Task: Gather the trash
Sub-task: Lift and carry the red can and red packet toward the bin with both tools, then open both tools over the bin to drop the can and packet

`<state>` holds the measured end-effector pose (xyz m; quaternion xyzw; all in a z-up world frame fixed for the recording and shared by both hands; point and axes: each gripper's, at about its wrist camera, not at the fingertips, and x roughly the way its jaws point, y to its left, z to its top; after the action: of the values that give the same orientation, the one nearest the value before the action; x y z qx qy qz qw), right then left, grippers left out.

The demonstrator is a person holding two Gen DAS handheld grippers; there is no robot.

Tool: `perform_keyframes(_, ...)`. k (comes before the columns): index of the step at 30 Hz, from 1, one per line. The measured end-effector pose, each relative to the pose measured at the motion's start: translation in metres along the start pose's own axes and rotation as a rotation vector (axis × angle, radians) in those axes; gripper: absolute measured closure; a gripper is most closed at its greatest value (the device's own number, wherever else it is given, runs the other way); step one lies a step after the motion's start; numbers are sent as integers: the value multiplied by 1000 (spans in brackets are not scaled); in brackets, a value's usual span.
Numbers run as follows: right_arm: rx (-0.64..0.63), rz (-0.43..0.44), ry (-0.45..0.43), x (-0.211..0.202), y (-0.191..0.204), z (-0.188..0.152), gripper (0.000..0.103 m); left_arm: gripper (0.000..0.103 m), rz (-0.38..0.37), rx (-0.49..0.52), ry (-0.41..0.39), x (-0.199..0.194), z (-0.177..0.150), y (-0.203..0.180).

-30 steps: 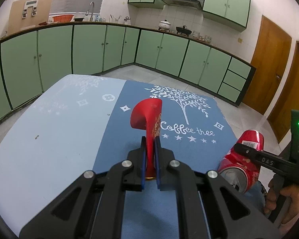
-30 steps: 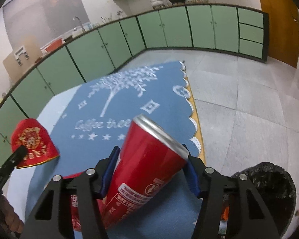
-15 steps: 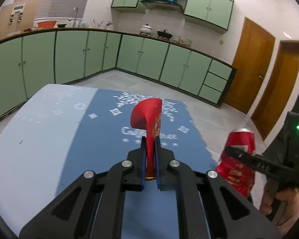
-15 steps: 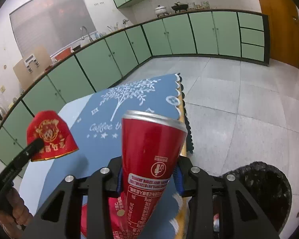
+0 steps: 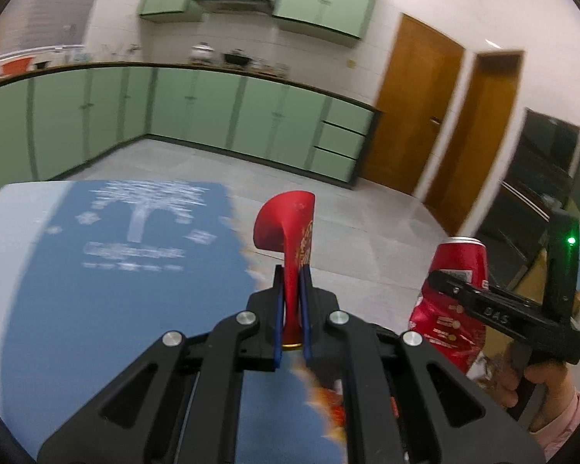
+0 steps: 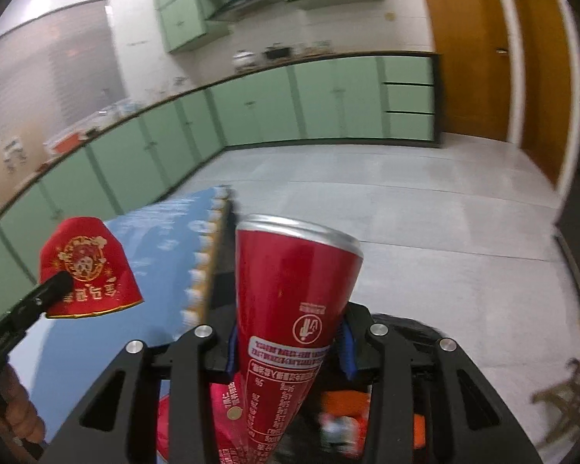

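Kitchen with pale green cabinets and a grey tiled floor surrounded a bench (image 5: 15, 255) covered by a blue cloth printed with a white tree (image 5: 143, 255).

The left gripper (image 5: 290, 301) had its jaws clamped together on a flattened red paper cup with gold print (image 5: 290, 228), holding it edge-on in the air above the bench's right edge. In the right wrist view the same cup (image 6: 89, 266) showed its gold emblem, held up over the cloth.

The right gripper (image 6: 288, 348) had its jaws pressed against both sides of a tall red aluminium drink can with a silver rim (image 6: 290, 294), which stood nearly upright in the grasp, beyond the bench's right edge and over the floor. The left wrist view showed that can (image 5: 454, 290) off to the right, with the person's hand (image 5: 537, 382) on the gripper handle.

Below the right gripper, the rim of a black-lined trash bin (image 6: 417, 326) was partly visible, with blurred orange and red items inside.

Both pieces of trash appeared to be lifted and in transit toward the bin. The next move would likely call for centring the can over the bin opening and parting the jaws, then bringing the cup across to do likewise.
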<state>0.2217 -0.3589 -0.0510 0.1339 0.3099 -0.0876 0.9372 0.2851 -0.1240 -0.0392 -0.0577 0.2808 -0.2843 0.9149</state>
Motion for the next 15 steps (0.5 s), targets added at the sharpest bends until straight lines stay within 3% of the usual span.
perform_keyframes(5, 28, -121, 49, 4, -62, -20, 63, 96, -94, 42, 112, 48, -30, -65)
perform_keyframes(9, 45, -124, 110, 21, -92, -32, 55, 94, -104, 53, 197, 83, -47, -89)
perform_keyframes(10, 51, -122, 116, 24, -98, -35, 42, 88, -101, 56, 210, 90, -49, -93)
perform_keyframes(12, 55, -129, 111, 25, -106, -38, 38, 67, -90, 61, 219, 99, -50, -96)
perform_keyframes(15, 86, -118, 97, 21, -115, -38, 38, 64, -84, 79, 207, 98, -46, -102)
